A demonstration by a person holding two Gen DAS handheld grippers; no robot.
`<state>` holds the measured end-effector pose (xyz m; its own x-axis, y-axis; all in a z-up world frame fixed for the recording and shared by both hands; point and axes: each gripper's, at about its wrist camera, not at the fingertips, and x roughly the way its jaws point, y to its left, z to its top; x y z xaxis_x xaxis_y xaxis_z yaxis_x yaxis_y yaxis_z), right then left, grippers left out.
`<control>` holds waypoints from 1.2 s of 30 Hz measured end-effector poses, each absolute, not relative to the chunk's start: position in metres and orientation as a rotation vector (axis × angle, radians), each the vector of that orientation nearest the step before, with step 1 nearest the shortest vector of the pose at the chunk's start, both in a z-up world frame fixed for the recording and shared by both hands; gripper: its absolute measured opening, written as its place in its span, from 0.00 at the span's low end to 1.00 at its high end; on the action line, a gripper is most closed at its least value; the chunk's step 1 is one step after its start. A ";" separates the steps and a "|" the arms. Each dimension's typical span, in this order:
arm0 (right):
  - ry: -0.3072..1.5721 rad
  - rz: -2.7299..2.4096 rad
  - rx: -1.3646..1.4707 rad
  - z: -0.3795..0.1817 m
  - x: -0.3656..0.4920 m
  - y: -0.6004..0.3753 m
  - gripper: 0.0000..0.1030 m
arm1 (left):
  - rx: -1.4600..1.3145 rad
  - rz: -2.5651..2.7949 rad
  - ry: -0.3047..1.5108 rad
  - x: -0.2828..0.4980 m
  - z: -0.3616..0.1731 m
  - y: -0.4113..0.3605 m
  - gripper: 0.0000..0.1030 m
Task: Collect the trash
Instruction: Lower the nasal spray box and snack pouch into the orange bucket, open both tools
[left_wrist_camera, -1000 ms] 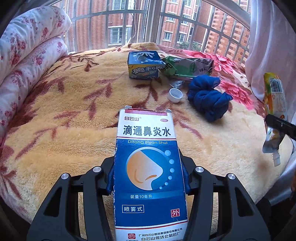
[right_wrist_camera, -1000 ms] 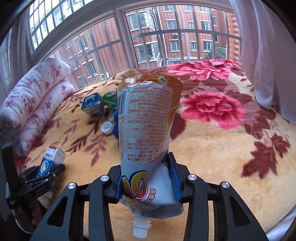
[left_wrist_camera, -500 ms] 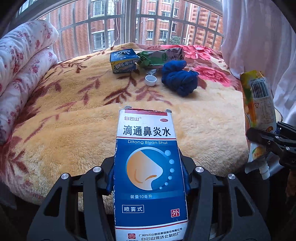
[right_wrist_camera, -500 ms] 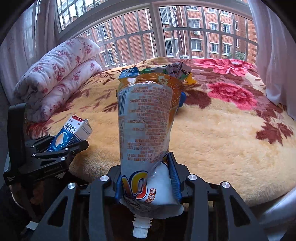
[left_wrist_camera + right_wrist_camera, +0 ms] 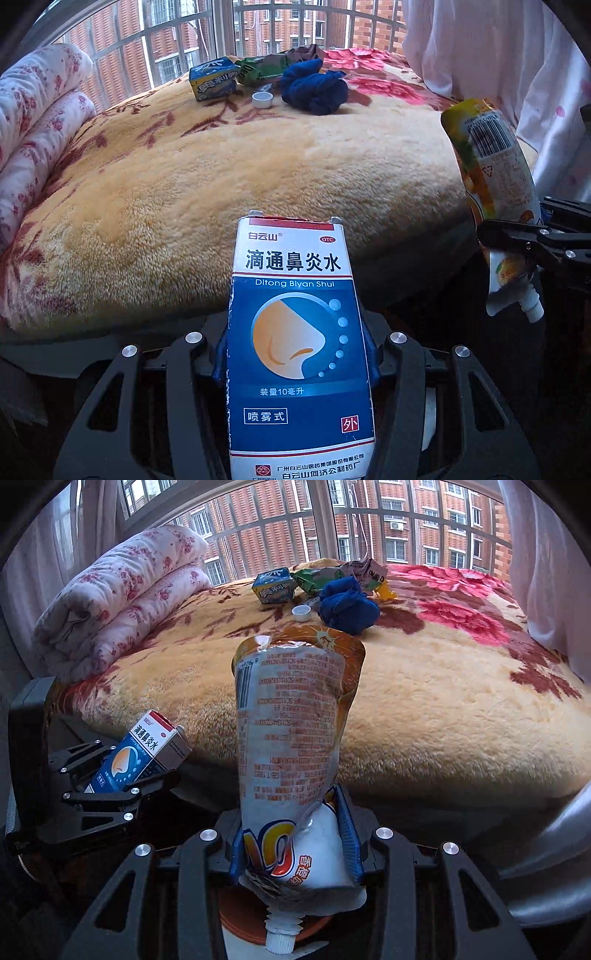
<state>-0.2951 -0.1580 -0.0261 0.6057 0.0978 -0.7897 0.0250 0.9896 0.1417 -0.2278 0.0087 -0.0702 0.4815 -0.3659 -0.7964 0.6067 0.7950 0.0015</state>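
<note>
**Both grippers are pulling back off the bed with trash in hand**

The bed (image 5: 229,173) is shrinking toward the upper half of both frames: a second ago its fleece blanket was filling the views, and now its near edge is crossing the middle of each picture, with dark floor space opening beneath. I judge this to mean two pieces are collected and are being carried off toward a bin; something round and orange is showing under the right gripper at the bottom of its view, but I cannot tell what it is.

The left gripper (image 5: 297,354) is holding the blue nasal-spray box (image 5: 299,343) upright, fingers clamped on its sides, at lower centre. The right gripper (image 5: 293,845) is gripping the drink pouch (image 5: 295,746) near its spout end, nozzle pointing down.

Room is opening below the bed edge; the white curtain (image 5: 498,66) is hanging close at upper right, and the rolled quilt (image 5: 122,598) is sitting at upper left.

More trash is waiting at the bed's far side, upper centre: a small carton (image 5: 213,78), green wrappers (image 5: 258,70), a white cap (image 5: 262,99), beside a blue cloth (image 5: 314,90).
</note>
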 end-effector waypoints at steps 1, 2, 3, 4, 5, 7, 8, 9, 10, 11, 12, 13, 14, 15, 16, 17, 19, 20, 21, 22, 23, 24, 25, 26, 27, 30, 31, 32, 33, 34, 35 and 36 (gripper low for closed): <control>0.929 0.044 0.142 -0.029 -0.299 -0.156 0.40 | 0.313 -0.610 0.889 -0.232 -0.073 0.009 0.50; 0.938 0.047 0.143 -0.032 -0.303 -0.155 0.40 | 0.322 -0.616 0.894 -0.236 -0.076 0.010 0.50; 0.945 0.048 0.147 -0.034 -0.307 -0.154 0.40 | 0.326 -0.620 0.901 -0.239 -0.079 0.012 0.50; 0.953 0.048 0.150 -0.037 -0.311 -0.153 0.40 | 0.327 -0.622 0.908 -0.241 -0.081 0.013 0.50; 0.961 0.048 0.153 -0.041 -0.315 -0.153 0.40 | 0.329 -0.625 0.916 -0.242 -0.084 0.014 0.50; 0.977 0.046 0.160 -0.047 -0.321 -0.151 0.40 | 0.336 -0.624 0.930 -0.244 -0.090 0.016 0.50; 0.989 0.046 0.162 -0.051 -0.323 -0.150 0.40 | 0.340 -0.628 0.937 -0.245 -0.093 0.017 0.50; 1.003 0.047 0.163 -0.056 -0.325 -0.149 0.40 | 0.349 -0.630 0.943 -0.246 -0.097 0.016 0.50; 1.019 0.046 0.164 -0.061 -0.326 -0.148 0.40 | 0.362 -0.632 0.950 -0.246 -0.101 0.015 0.50; 1.035 0.045 0.165 -0.067 -0.327 -0.148 0.40 | 0.375 -0.637 0.961 -0.248 -0.107 0.014 0.50; 1.053 0.046 0.165 -0.073 -0.327 -0.146 0.40 | 0.385 -0.640 0.973 -0.248 -0.112 0.013 0.50; 1.068 0.048 0.166 -0.079 -0.327 -0.146 0.40 | 0.392 -0.642 0.987 -0.248 -0.118 0.012 0.50; 1.079 0.048 0.166 -0.084 -0.328 -0.146 0.40 | 0.398 -0.652 1.004 -0.248 -0.124 0.011 0.50; 1.093 0.051 0.165 -0.090 -0.327 -0.145 0.40 | 0.406 -0.658 1.016 -0.248 -0.130 0.010 0.50; 1.111 0.055 0.164 -0.097 -0.327 -0.144 0.40 | 0.416 -0.657 1.024 -0.249 -0.135 0.008 0.50; 1.128 0.055 0.165 -0.104 -0.326 -0.144 0.40 | 0.422 -0.666 1.040 -0.249 -0.141 0.007 0.50; 1.166 0.057 0.163 -0.117 -0.323 -0.144 0.40 | 0.432 -0.671 1.067 -0.247 -0.151 0.004 0.50; 1.182 0.059 0.163 -0.123 -0.321 -0.143 0.40 | 0.436 -0.674 1.080 -0.246 -0.156 0.002 0.50; 1.196 0.058 0.164 -0.128 -0.320 -0.143 0.40 | 0.438 -0.677 1.096 -0.244 -0.161 0.001 0.50; 1.212 0.059 0.168 -0.134 -0.319 -0.144 0.40 | 0.440 -0.673 1.107 -0.242 -0.164 0.000 0.50; 1.226 0.061 0.174 -0.139 -0.318 -0.144 0.40 | 0.440 -0.671 1.118 -0.239 -0.167 -0.002 0.50; 1.237 0.061 0.181 -0.143 -0.317 -0.144 0.40 | 0.436 -0.671 1.132 -0.237 -0.171 -0.003 0.50; 1.247 0.062 0.187 -0.147 -0.316 -0.144 0.40 | 0.431 -0.670 1.144 -0.234 -0.173 -0.002 0.50; 1.256 0.065 0.192 -0.150 -0.315 -0.144 0.40 | 0.425 -0.669 1.159 -0.231 -0.176 -0.002 0.50; 1.265 0.066 0.195 -0.153 -0.314 -0.144 0.40 | 0.421 -0.668 1.174 -0.229 -0.180 -0.002 0.50; 1.287 0.067 0.202 -0.160 -0.310 -0.145 0.40 | 0.411 -0.664 1.220 -0.224 -0.189 -0.002 0.50; 1.295 0.067 0.206 -0.162 -0.308 -0.145 0.40 | 0.412 -0.661 1.233 -0.223 -0.193 -0.002 0.50; 1.303 0.067 0.211 -0.165 -0.308 -0.146 0.40 | 0.414 -0.658 1.245 -0.222 -0.196 -0.002 0.50; 1.310 0.069 0.215 -0.167 -0.307 -0.146 0.40 | 0.414 -0.659 1.255 -0.220 -0.198 -0.003 0.50; 1.316 0.072 0.216 -0.169 -0.306 -0.146 0.40 | 0.414 -0.659 1.264 -0.219 -0.200 -0.003 0.50; 1.322 0.076 0.215 -0.170 -0.303 -0.146 0.40 | 0.415 -0.659 1.271 -0.218 -0.202 -0.003 0.50; 1.327 0.080 0.215 -0.172 -0.300 -0.146 0.40 | 0.417 -0.660 1.278 -0.211 -0.203 -0.004 0.50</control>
